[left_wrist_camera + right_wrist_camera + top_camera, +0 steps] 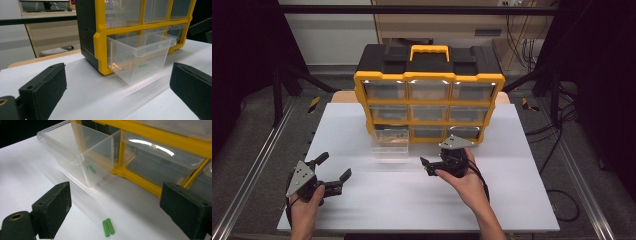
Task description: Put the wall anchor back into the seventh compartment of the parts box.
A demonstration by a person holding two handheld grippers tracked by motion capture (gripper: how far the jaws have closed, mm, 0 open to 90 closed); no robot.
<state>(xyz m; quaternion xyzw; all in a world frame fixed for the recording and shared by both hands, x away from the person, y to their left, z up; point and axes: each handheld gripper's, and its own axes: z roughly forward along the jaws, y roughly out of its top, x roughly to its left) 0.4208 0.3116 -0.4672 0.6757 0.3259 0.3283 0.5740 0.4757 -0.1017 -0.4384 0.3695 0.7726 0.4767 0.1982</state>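
- The left hand holds the left gripper low over the white table, jaws wide apart, empty.
- The right gripper hangs near the yellow drawer organizer, jaws apart.
- The clear drawer is pulled out at the bottom left.
- Two green plastic pegs lie on the table; another green peg lies inside the drawer.
- The drawer's embossed writing is unreadable.

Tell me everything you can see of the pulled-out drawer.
The drawer is clear plastic, box-shaped, with a lipped front handle. It sticks well out of the bottom-left slot of the yellow organizer, its bottom resting on the white table. One small green peg lies inside. Neither gripper touches it.
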